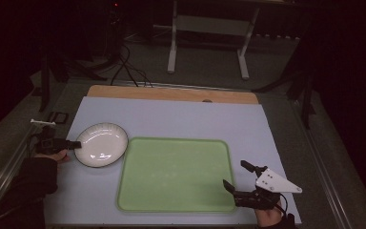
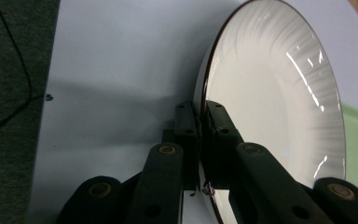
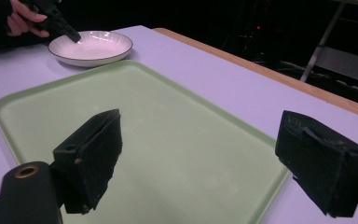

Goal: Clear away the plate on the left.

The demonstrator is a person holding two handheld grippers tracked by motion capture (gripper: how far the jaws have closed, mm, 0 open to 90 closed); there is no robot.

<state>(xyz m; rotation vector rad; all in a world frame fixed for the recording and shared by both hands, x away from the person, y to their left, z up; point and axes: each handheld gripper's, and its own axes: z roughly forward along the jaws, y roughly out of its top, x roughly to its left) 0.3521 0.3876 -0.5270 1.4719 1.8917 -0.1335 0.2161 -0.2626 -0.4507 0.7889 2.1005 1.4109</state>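
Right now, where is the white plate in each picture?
High view: plate sits left of middle, its left rim pinched by the left claw.
Left gripper view: plate covers the right side.
Right gripper view: plate lies far off, top left.
Shared landmark: the green tray beside it.

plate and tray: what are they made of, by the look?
Plate: probably glazed ceramic, white and glossy, with sharp light streaks, fine ribbing toward a dark rim line; melamine can't be ruled out. The left gripper pinches its rim.
Tray: likely moulded plastic, matte pale green, rounded corners, raised lip, faint sheen.
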